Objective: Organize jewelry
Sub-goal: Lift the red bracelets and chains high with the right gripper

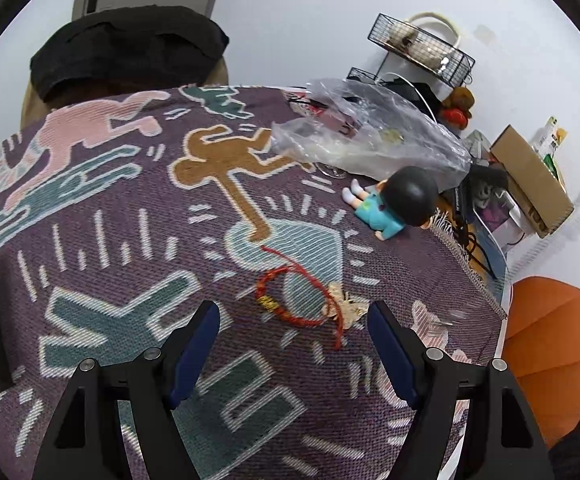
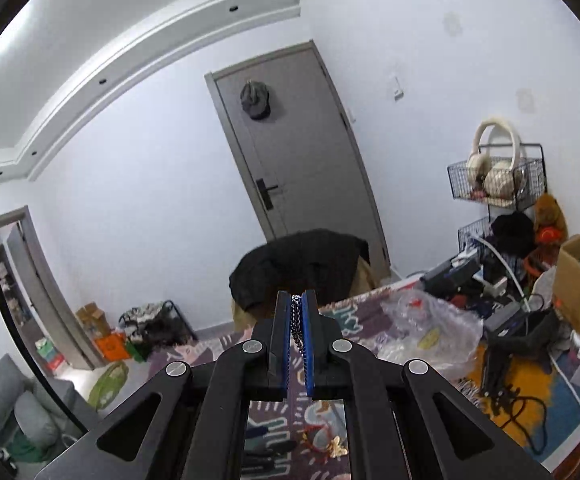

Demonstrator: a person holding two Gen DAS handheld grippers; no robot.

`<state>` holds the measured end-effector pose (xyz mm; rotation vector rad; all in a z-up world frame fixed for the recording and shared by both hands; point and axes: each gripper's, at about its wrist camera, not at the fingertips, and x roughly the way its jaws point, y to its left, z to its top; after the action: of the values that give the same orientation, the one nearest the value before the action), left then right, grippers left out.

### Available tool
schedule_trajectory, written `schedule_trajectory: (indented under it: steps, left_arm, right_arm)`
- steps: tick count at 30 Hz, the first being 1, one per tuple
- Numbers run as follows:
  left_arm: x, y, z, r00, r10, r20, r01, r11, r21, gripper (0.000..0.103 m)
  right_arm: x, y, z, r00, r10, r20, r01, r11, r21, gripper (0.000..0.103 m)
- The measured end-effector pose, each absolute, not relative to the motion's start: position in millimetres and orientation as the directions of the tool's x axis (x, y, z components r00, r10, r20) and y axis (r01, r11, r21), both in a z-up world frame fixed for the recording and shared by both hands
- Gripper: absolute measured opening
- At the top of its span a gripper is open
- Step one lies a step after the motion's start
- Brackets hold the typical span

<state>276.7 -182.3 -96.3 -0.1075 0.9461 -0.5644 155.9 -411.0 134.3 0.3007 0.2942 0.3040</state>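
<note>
Cluttered home room: door (image 2: 302,148), sofa (image 2: 5,396).

A thin red braided cord bracelet (image 1: 294,300) with a small gold bead on its near-left side lies flat on the woven cloth in a loose loop, its two loose tails trailing off, one up and away, one down toward the camera. Touching its right edge lies a small pale gold, butterfly-like ornament (image 1: 348,307); its exact form is too blurred to tell. A dark metal link chain (image 2: 297,322) is pinched upright between two blue pads, its lower part hanging down between them.
</note>
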Motion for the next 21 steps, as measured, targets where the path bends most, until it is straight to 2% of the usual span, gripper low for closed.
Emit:
schedule_trajectory:
  steps: [3,6,11,15,17,19,21]
  left_arm:
    - [284.3,-191.3,-101.4,0.445,-0.493,-0.747,0.411,0.854,-0.319,0.075]
    - [297.5,-195.3,-112.8,0.435,-0.465,-0.771,0.384,0.870,-0.308,0.063]
    - [311.9,-201.5,-130.5,0.398,-0.427,-0.812,0.350,0.889,-0.296,0.056]
    - [312.0,-214.4,-134.8,0.422,-0.362,-0.831,0.370,0.906,-0.207,0.048]
    - [311.0,-220.9,-135.5,0.446,-0.308,-0.840,0.374,0.917,-0.138,0.037]
    - [310.6,-225.3,-136.4,0.465,-0.264,-0.845,0.384,0.920,-0.077,0.008]
    - [311.8,-223.2,-136.5,0.455,-0.276,-0.847,0.391,0.916,-0.088,0.007]
  right_arm:
    - [150.6,-414.7,140.5,0.919,0.321,-0.227,-0.241,0.917,0.318,0.007]
    - [148.5,-419.2,137.7,0.923,0.311,-0.229,-0.229,0.919,0.322,0.007]
    - [145.9,-431.9,132.5,0.927,0.296,-0.230,-0.208,0.917,0.340,0.007]
    - [144.1,-438.9,132.0,0.929,0.294,-0.227,-0.203,0.914,0.352,0.007]
    - [146.1,-437.9,130.7,0.925,0.301,-0.230,-0.208,0.912,0.354,0.007]
    - [147.7,-434.8,129.3,0.921,0.309,-0.235,-0.215,0.911,0.353,0.007]
    - [149.3,-431.8,127.8,0.917,0.318,-0.240,-0.224,0.909,0.352,0.007]
